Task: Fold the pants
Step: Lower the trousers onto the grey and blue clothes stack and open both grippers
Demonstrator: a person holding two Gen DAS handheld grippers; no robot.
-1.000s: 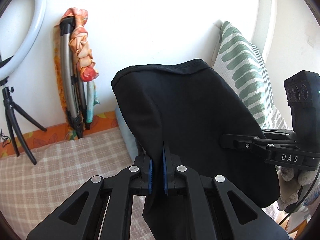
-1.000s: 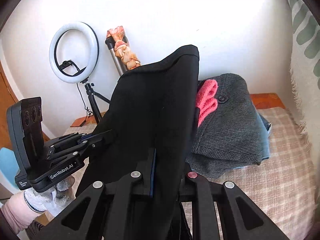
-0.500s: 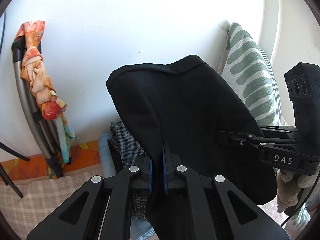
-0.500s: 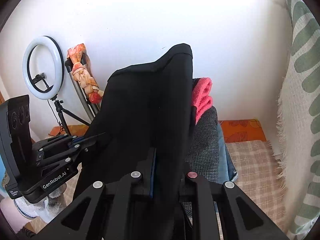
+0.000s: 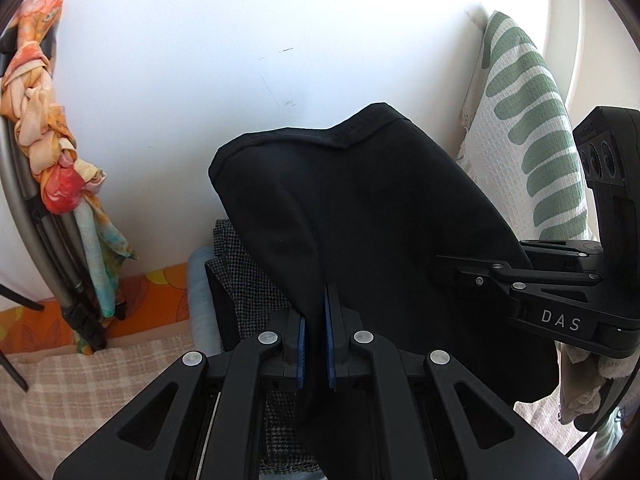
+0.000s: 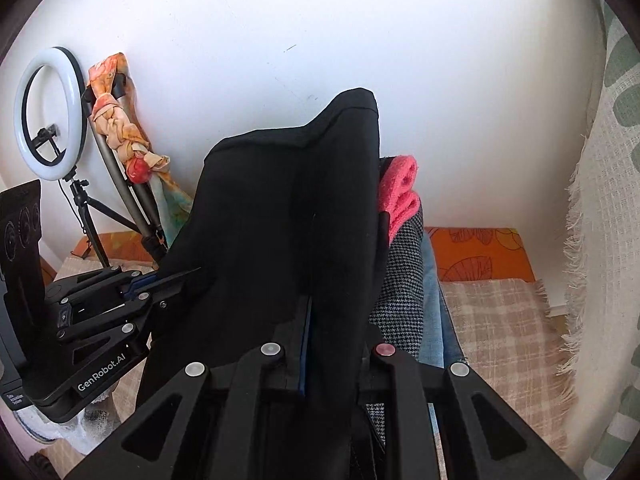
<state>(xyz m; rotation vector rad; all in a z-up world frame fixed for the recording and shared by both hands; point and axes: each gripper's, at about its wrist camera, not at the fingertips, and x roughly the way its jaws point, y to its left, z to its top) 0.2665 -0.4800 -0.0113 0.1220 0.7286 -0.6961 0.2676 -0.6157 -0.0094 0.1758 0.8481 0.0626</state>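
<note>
The folded black pants (image 5: 380, 216) hang between both grippers, held up in the air in front of a stack of folded clothes. My left gripper (image 5: 314, 320) is shut on the pants' near edge, its blue pads pinching the cloth. My right gripper (image 6: 320, 320) is shut on the pants (image 6: 288, 208) too; the cloth drapes over and hides its right finger. In the left wrist view the right gripper (image 5: 448, 268) grips the pants' right side. In the right wrist view the left gripper (image 6: 176, 280) grips their left side.
A stack of folded clothes stands against the white wall: a grey houndstooth piece (image 6: 400, 280), blue denim (image 6: 434, 320) and a pink cloth (image 6: 400, 192) on top. A checked blanket (image 6: 500, 328) covers the bed. A green-leaf pillow (image 5: 532, 152) stands at right; a ring light (image 6: 50, 108) and folded stand (image 5: 44, 216) at left.
Both grippers have carried the pants forward and closer to the stack of folded clothes by the wall. The grip on the pants has not changed.
</note>
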